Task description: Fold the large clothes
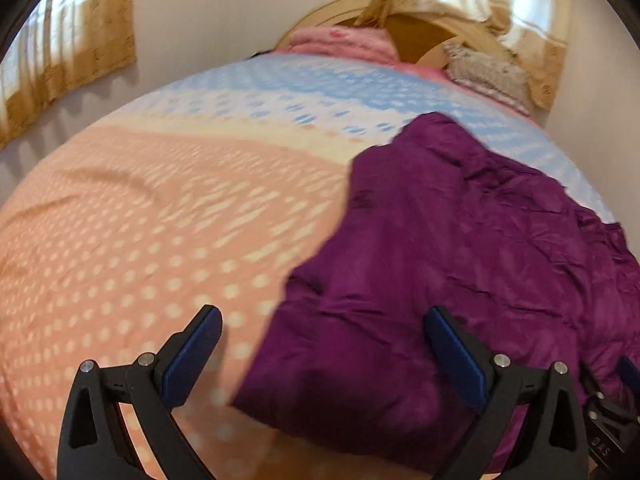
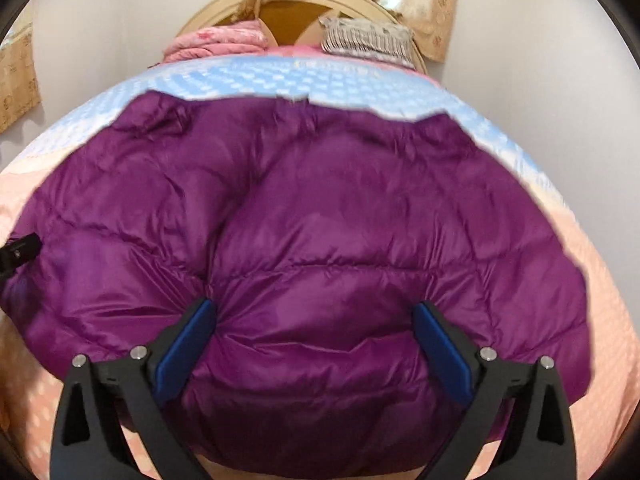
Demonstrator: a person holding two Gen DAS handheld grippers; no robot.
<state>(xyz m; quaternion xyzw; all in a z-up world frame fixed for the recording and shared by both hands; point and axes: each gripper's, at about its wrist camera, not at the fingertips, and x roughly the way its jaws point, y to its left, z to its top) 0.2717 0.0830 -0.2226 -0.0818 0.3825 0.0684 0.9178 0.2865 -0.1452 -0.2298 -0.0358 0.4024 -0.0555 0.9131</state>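
A purple quilted down jacket (image 2: 312, 208) lies spread on the bed, filling most of the right wrist view. My right gripper (image 2: 313, 306) hovers low over its near part, jaws wide, with a puffed section of the jacket between the fingers; the left pad (image 2: 188, 340) touches puckered fabric. In the left wrist view the jacket (image 1: 460, 248) covers the right half. My left gripper (image 1: 323, 314) stands open at the jacket's left edge, one finger over the bedcover, the other over purple fabric. Neither grips anything.
The bed (image 1: 140, 240) has a peach and blue dotted cover. A pink folded quilt (image 2: 216, 44) and a grey pillow (image 2: 368, 40) lie by the round wooden headboard (image 2: 288, 4). Curtains (image 1: 68, 48) and white walls stand behind.
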